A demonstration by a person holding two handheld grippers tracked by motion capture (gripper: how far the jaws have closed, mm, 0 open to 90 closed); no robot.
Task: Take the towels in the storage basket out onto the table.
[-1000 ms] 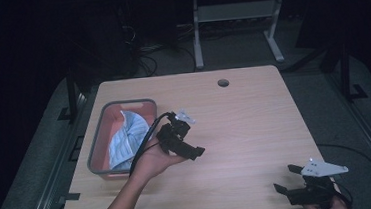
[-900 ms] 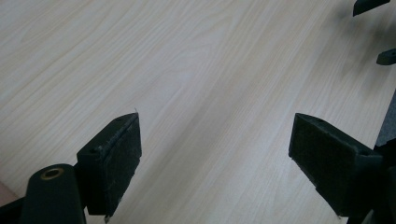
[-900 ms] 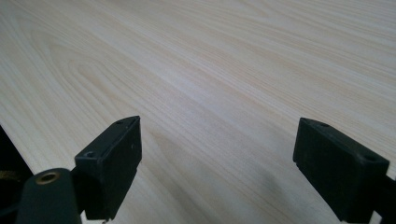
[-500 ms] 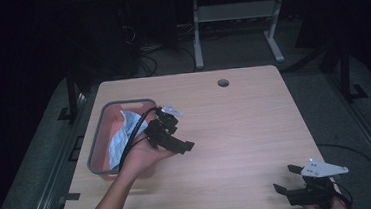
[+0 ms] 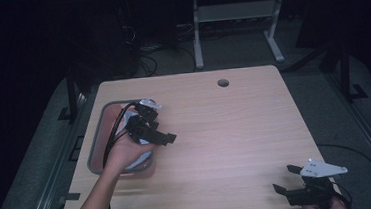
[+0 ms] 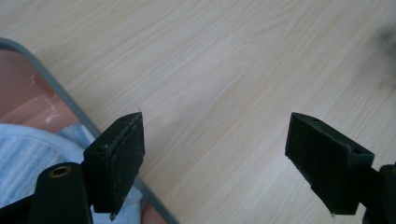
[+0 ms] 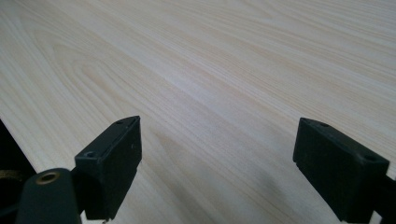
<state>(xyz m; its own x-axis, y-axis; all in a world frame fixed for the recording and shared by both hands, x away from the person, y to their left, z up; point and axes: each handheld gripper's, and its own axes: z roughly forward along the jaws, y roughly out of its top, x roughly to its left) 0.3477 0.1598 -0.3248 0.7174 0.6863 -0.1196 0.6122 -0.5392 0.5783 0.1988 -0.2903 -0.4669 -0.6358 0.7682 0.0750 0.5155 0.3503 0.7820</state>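
Note:
My left gripper hovers over the right rim of a grey-edged tray with a pink floor, and its jaws point right over the table. They stand wide and open with nothing between them, and have just been closing a little. A light blue cloth lies in the tray. In the left gripper view the cloth and tray rim sit at the lower left, behind the left gripper. My right gripper rests open at the table's near right corner, and in its own view the right gripper has bare wood between its jaws.
The pale wooden table has a round cable hole near its far edge. Dark floor, cables and a metal stand lie beyond the table. The table's near edge runs just below my right gripper.
My left hand has moved left and slightly away from the person, from over the bare table to over the tray's right rim. The right gripper has stayed in place.

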